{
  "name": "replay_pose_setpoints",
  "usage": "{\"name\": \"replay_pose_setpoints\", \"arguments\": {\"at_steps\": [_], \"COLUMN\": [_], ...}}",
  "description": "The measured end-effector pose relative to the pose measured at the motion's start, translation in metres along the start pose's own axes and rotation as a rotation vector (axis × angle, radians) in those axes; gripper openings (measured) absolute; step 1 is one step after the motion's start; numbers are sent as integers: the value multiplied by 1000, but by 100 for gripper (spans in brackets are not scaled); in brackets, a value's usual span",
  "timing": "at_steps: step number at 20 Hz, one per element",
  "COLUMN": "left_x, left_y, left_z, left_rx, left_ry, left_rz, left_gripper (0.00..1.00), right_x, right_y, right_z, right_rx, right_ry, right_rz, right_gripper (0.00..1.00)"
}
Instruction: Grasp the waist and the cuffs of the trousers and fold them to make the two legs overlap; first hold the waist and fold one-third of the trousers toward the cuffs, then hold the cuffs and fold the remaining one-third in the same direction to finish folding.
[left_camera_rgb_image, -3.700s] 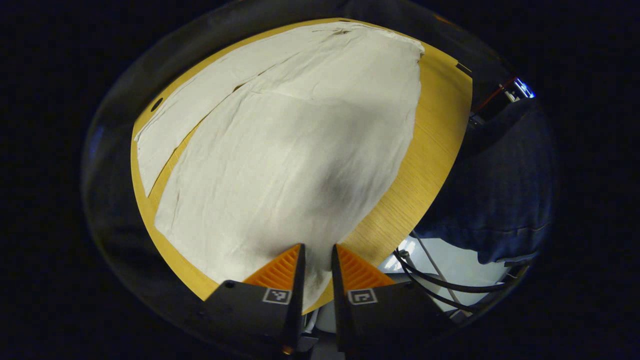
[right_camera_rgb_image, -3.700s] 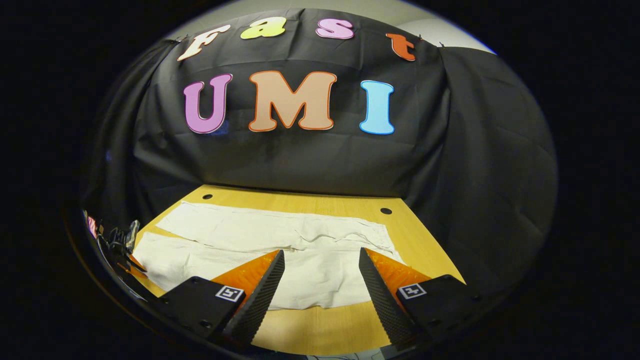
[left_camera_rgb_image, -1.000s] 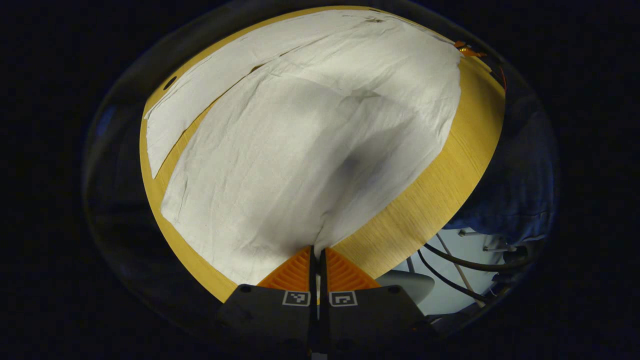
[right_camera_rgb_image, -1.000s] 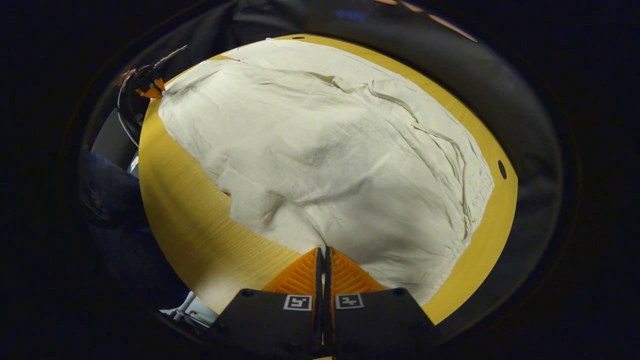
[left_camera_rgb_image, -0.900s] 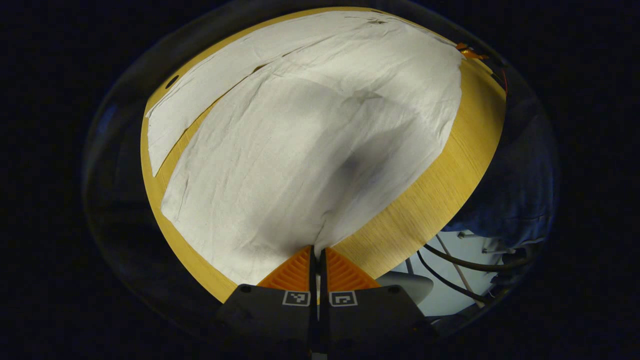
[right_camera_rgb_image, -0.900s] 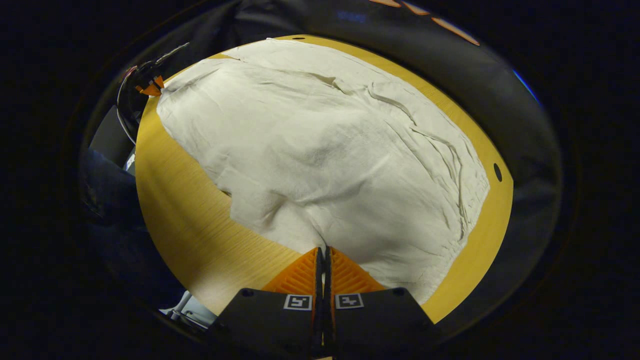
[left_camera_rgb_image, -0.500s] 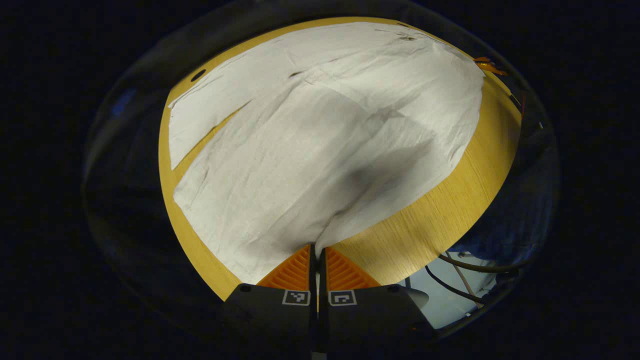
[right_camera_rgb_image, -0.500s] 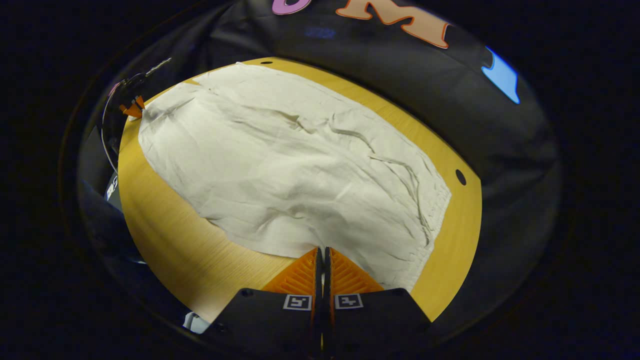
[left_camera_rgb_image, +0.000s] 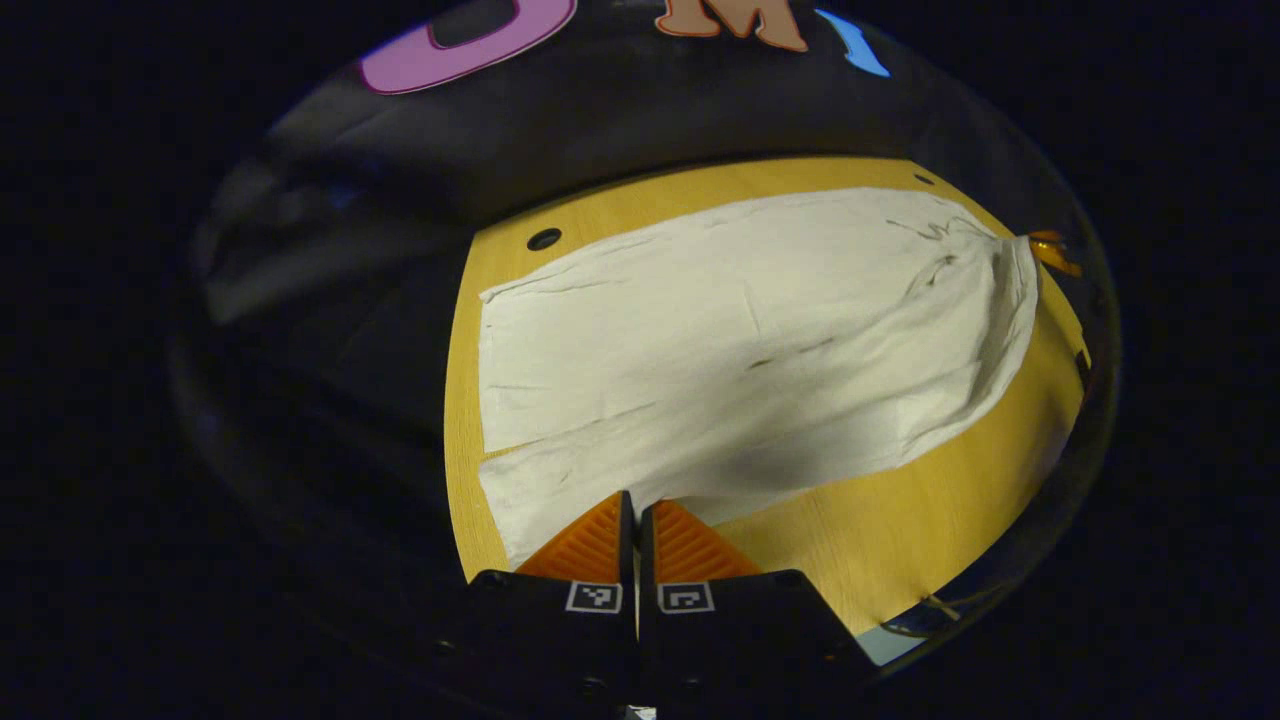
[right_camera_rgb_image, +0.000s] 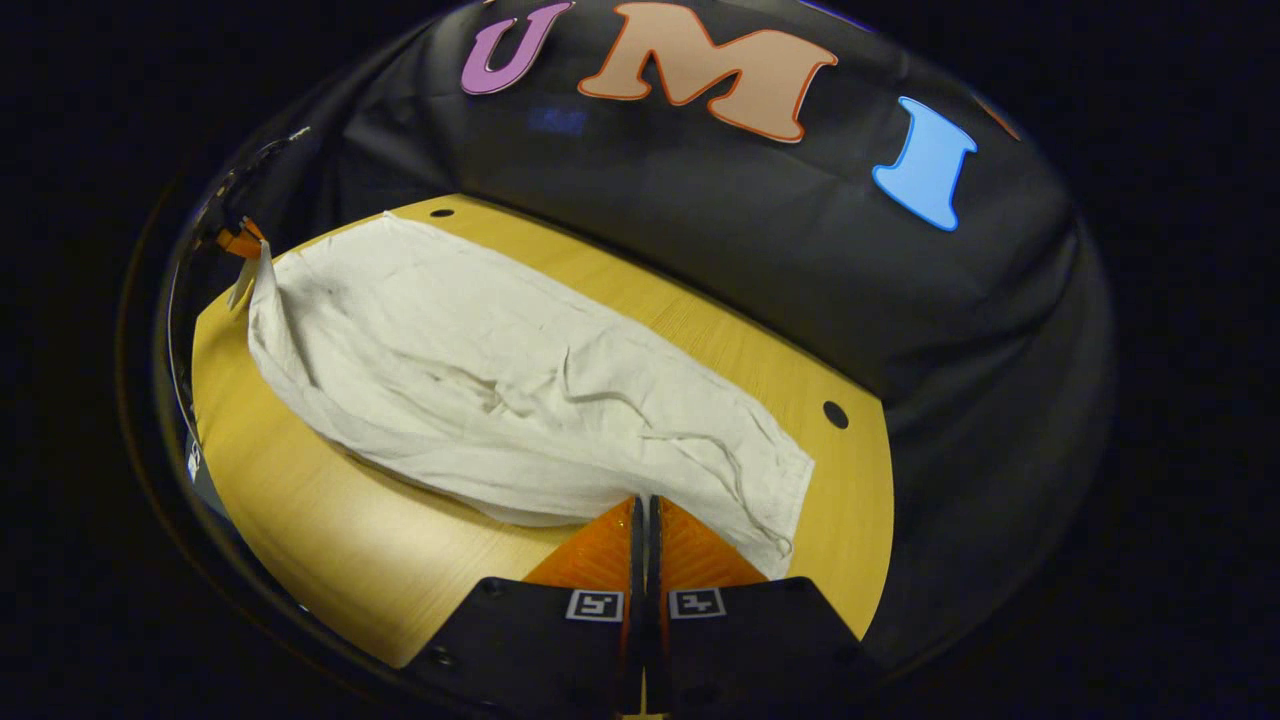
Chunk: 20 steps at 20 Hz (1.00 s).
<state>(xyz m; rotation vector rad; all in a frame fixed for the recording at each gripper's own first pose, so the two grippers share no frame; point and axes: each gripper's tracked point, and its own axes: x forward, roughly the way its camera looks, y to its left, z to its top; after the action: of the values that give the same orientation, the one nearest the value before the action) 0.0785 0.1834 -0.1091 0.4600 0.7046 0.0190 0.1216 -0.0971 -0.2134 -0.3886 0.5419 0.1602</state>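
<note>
Two grippers, one pair of pale trousers (left_camera_rgb_image: 740, 340), and both claws are clamped tight on cloth: over on the left, the left gripper (left_camera_rgb_image: 630, 520) has its fingers pressed together on the near leg's edge close to the cuffs (left_camera_rgb_image: 495, 400), raised off the wood so the fabric hangs in a sag between the two holds; that grip makes sense, since pinching one leg at both ends lets it travel as a single sheet onto the far leg (left_camera_rgb_image: 600, 300), which lies flat toward the back; moving right, the right gripper (right_camera_rgb_image: 645, 520) is likewise closed on the near edge by the gathered waist (right_camera_rgb_image: 780, 490), and the trousers (right_camera_rgb_image: 480, 380) stretch away from it to the other gripper's tip (right_camera_rgb_image: 240, 240) at the far corner; I'd judge the leg-over-leg fold is under way, not yet laid down, with the thirds to come; underneath, a wooden table (right_camera_rgb_image: 330, 560) with round cable holes (right_camera_rgb_image: 835, 413), well lit in the middle, and behind it the booth's black cloth wall (right_camera_rgb_image: 760, 250), draped and creased
</note>
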Motion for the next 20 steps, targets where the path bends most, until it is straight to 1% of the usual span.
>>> {"name": "replay_pose_setpoints", "arguments": {"at_steps": [3,5,6,7,10,12,14,16,19,20], "left_x": [23,41,33,48,76,104,128,152,173,178], "left_y": [20,40,48,59,75,77,73,72,70,71], "left_z": [62,108,95,125,169,183,190,195,193,192], "left_rx": [-13,-40,-60,-81,-116,-124,-121,-111,-127,-135], "left_ry": [-83,-142,-171,-190,-242,-252,-255,-244,-253,-254], "left_rz": [42,87,102,118,151,152,146,158,164,166], "left_gripper": [0,0,0,0,0,0,0,0,0,0], "right_x": [21,40,52,62,105,133,156,174,189,193], "right_y": [-13,-22,-26,-28,-34,-34,-31,-29,-28,-28], "right_z": [48,75,83,90,92,83,71,61,57,54], "right_rx": [68,95,110,124,155,165,172,172,175,182], "right_ry": [-73,-109,-118,-123,-100,-76,-44,-19,-20,-18], "right_rz": [-56,-89,-99,-108,-119,-120,-115,-114,-110,-106], "right_gripper": [2,2,2,2,2,2,2,2,3,0]}}
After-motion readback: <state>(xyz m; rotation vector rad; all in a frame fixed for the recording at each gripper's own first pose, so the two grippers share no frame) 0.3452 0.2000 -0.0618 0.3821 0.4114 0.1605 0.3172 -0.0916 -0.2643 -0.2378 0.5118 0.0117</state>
